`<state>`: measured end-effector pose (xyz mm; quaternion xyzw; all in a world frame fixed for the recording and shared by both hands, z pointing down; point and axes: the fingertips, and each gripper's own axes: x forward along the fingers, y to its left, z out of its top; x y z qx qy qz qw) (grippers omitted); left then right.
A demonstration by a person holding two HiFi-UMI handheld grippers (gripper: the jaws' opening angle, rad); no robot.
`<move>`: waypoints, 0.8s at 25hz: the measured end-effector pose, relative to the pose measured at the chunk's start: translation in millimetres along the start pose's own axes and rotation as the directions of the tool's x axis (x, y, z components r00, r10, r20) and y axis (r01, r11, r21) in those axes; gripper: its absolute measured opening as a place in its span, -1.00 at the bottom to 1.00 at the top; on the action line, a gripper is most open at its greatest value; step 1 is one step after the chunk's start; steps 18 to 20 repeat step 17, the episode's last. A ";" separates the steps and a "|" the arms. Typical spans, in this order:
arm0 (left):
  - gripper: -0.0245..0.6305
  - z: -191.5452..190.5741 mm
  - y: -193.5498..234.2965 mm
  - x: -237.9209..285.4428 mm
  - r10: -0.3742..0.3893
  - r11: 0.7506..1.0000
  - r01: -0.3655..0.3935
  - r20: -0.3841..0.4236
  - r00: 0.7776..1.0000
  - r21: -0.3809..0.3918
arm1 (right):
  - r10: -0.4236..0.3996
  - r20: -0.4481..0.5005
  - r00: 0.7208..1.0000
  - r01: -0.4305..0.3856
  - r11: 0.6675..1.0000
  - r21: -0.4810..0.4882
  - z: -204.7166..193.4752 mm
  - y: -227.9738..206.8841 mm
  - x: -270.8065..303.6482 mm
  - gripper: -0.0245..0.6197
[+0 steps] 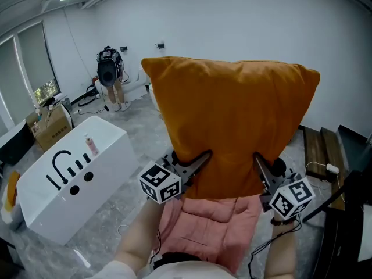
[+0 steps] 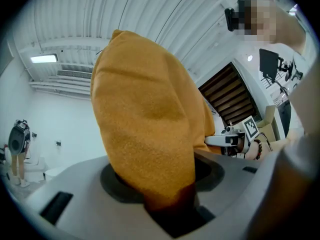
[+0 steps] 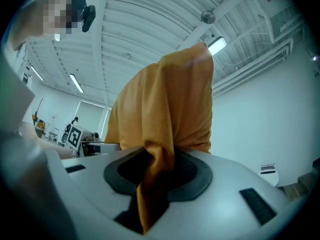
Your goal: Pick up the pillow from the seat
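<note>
Hanging high is the orange pillow, upright, broad side to the head camera, and lifted clear of the pink seat directly below it. The left gripper has the pillow's bottom edge near its left corner. Its own view shows the jaws clamped on a thick bunch of orange fabric, the cloth packed tight between them. The right gripper takes that same bottom edge near the pillow's right corner, jaws pinched on a thinner fold that trails down through the gap. So both grippers grip from underneath, and the pillow stands above them, its top corners free. A bare forearm runs up from below the pillow to the left gripper.

Left of the pillow, a white box with black marks sits on the grey floor, a small pinkish thing on top of it. Farther left of the pillow is a cardboard box. Beyond the pillow's top left corner a person stands by the far wall. Right of the pillow, dark wooden slats lie low.
</note>
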<state>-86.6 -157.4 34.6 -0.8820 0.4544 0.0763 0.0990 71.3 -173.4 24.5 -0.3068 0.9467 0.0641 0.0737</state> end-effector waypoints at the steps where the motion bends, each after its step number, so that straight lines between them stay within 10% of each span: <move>1: -0.23 -0.2 0.1 1.3 0.001 1.000 -0.001 -0.003 1.000 -0.001 | -0.002 -0.001 1.000 0.002 1.000 0.002 -0.3 -1.1 0.0 -0.55; 20: -0.23 -3.8 -8.4 8.2 -0.006 1.000 0.006 -0.010 1.000 0.002 | -0.013 0.002 1.000 0.013 1.000 0.016 -3.6 -7.2 -9.6 -0.55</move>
